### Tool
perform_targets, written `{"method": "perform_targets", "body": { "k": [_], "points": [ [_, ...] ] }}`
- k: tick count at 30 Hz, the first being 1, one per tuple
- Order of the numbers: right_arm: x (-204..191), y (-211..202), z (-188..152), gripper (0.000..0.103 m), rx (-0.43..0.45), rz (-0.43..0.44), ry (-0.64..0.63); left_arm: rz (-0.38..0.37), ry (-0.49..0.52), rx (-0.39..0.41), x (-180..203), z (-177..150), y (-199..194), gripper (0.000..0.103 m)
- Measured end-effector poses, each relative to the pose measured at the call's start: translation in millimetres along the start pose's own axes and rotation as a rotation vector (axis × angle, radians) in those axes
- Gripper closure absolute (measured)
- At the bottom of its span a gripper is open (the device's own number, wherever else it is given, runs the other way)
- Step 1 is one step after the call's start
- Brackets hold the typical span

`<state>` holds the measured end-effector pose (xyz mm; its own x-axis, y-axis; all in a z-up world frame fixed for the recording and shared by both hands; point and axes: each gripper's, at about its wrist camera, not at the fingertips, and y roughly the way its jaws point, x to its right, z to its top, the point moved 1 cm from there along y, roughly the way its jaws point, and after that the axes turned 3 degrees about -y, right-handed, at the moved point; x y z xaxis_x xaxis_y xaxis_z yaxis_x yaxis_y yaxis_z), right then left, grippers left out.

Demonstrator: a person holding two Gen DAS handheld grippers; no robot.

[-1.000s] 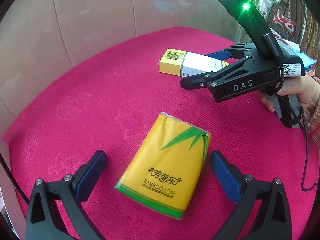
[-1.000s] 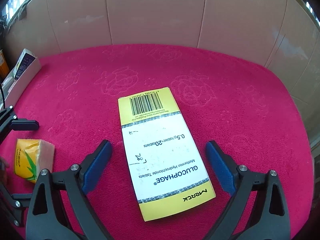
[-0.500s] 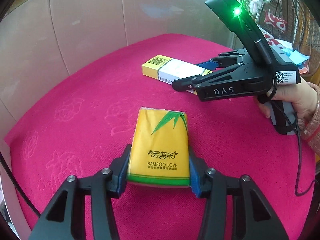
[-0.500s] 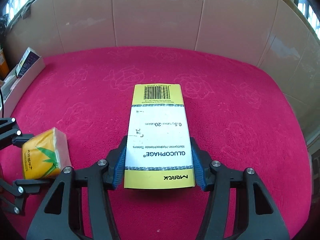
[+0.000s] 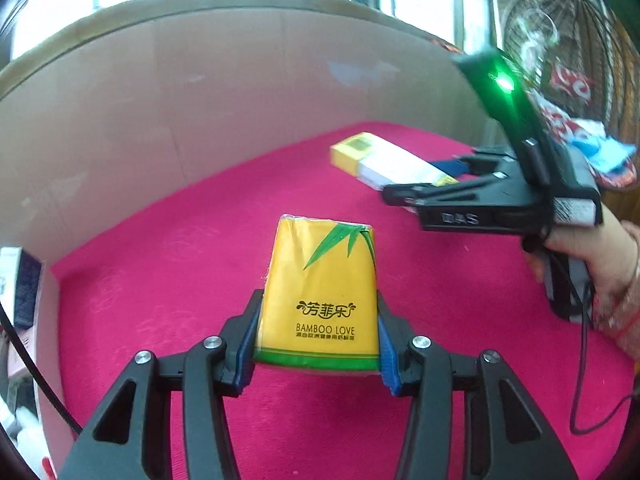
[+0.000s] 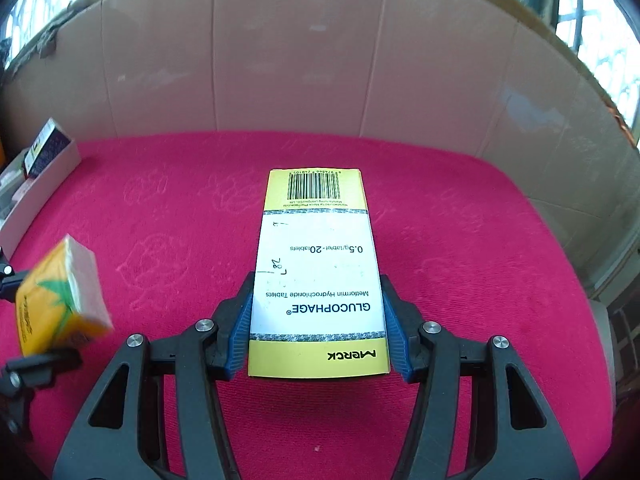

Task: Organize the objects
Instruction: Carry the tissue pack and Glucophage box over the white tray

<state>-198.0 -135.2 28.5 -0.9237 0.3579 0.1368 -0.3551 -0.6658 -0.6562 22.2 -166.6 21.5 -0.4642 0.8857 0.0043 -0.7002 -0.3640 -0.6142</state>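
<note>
My left gripper (image 5: 318, 332) is shut on a yellow tissue pack (image 5: 320, 288) printed with green bamboo leaves, its blue pads pressing both sides, and the pack is lifted off the pink cloth (image 5: 160, 280). My right gripper (image 6: 318, 320) is shut on a yellow and white tablet box (image 6: 318, 264), also raised above the cloth. In the left wrist view the right gripper (image 5: 432, 184) shows at the right with the tablet box (image 5: 384, 160) in it and a hand (image 5: 588, 256) on its handle. The right wrist view catches the tissue pack (image 6: 60, 292) at the left edge.
Cardboard walls (image 6: 300, 60) curve round the back of the pink cloth. A low white tray (image 6: 44, 176) with a dark box in it sits at the cloth's left edge. Windows show beyond the walls. A cable (image 5: 580, 380) hangs from the right gripper's handle.
Both grippers went from open to shut on their objects, the left on the tissue pack and the right on the tablet box. Both then rose and tilted up, lifting the objects off the cloth.
</note>
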Motion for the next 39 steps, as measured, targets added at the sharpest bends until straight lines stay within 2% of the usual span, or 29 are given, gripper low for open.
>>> {"method": "perform_targets", "body": {
  "k": [4, 6, 12, 15, 20, 26, 32, 39],
  "points": [
    [7, -11, -2, 0.047, 0.049, -0.038, 0.054, 0.061, -0.024, 0.101, -6, -3, -18, 0.054],
    [10, -20, -3, 0.047, 0.092, -0.07, 0.081, 0.065, -0.032, 0.143, -8, -4, -24, 0.054],
    [1, -45, -8, 0.047, 0.198, -0.151, 0.116, 0.072, -0.044, 0.169, -13, -9, -31, 0.054],
    [-8, -59, -15, 0.047, 0.235, -0.153, 0.128, 0.076, -0.056, 0.173, -17, -9, -32, 0.054],
    [-28, -76, -23, 0.047, 0.263, -0.076, 0.184, 0.077, -0.121, 0.174, -28, -15, -46, 0.054],
    [-52, -93, -32, 0.047, 0.263, 0.023, 0.19, 0.104, -0.219, 0.203, -56, -30, -78, 0.054],
    [-86, -108, -30, 0.047, 0.269, 0.118, 0.167, 0.128, -0.22, 0.239, -63, -31, -106, 0.054],
    [-112, -118, -26, 0.047, 0.263, 0.162, 0.138, 0.129, -0.212, 0.264, -57, -27, -125, 0.054]
  ]
}}
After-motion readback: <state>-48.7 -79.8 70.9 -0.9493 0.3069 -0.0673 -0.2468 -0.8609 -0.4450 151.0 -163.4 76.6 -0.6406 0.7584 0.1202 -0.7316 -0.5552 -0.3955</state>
